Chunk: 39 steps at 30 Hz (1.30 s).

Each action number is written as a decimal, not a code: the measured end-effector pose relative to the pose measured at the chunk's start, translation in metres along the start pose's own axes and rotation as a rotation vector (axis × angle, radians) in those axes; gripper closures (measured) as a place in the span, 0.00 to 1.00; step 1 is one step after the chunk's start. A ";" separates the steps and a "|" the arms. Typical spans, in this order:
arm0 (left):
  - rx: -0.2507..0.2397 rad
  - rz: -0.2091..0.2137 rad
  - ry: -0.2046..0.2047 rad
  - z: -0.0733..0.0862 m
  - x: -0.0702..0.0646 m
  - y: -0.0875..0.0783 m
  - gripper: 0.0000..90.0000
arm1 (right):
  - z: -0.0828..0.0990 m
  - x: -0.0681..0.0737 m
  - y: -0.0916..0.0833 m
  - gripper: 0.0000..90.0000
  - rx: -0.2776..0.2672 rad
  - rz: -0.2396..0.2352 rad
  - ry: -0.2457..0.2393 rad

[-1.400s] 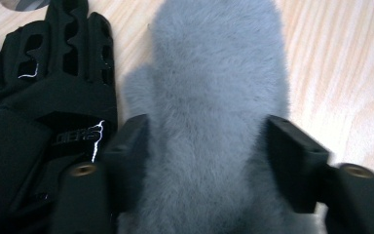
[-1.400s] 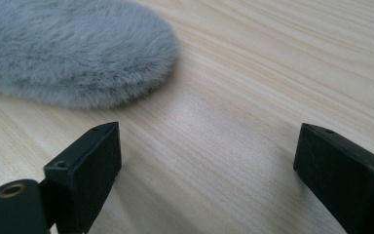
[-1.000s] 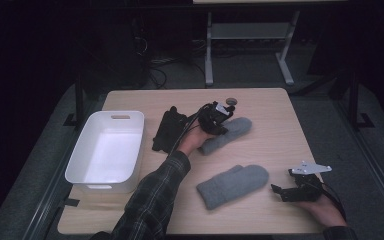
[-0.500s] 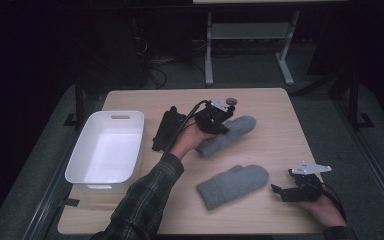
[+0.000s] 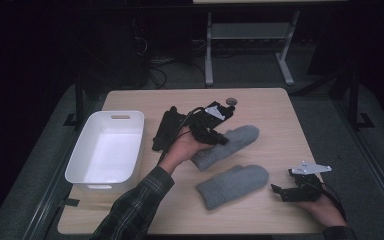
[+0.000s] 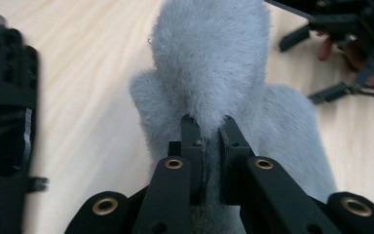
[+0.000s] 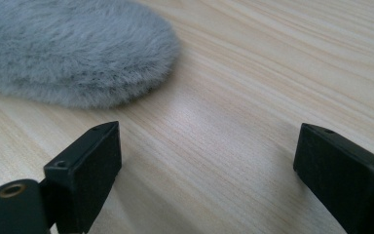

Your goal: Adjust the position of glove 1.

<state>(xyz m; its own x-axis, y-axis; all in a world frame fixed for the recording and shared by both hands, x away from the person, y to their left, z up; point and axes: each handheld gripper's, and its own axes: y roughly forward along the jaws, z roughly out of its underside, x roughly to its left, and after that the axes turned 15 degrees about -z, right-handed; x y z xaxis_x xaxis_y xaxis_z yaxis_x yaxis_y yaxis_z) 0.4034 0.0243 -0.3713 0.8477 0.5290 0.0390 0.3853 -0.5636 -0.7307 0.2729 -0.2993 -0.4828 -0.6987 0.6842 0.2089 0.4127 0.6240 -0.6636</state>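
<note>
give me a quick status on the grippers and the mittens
Left gripper shut on far grey mitten, jaws just closed. Right gripper open, off near mitten. White bin unobstructed.

Both mittens are fuzzy grey: the far mitten (image 5: 230,142) and the near mitten (image 5: 232,185) share one plain shade, no pattern. Table (image 5: 280,115) is pale wood with fine lengthwise grain; bin (image 5: 105,150) is plain white; glove (image 5: 166,127) beside it is black. Left gripper (image 5: 215,137) and right gripper (image 5: 285,192) are black, the jaws with brass-coloured rivets, the right topped by a light grey plate; sleeve (image 5: 135,210) is dark plaid.
</note>
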 end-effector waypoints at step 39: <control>0.025 0.109 0.078 0.032 -0.081 0.005 0.67 | -0.001 0.000 0.000 0.11 0.000 0.002 0.003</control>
<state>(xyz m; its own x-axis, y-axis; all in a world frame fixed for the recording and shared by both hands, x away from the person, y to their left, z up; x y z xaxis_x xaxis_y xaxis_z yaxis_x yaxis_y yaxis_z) 0.3251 -0.0012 -0.4004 0.9100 0.4144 0.0104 0.2810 -0.5982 -0.7504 0.2735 -0.2992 -0.4827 -0.6966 0.6862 0.2097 0.4136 0.6228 -0.6641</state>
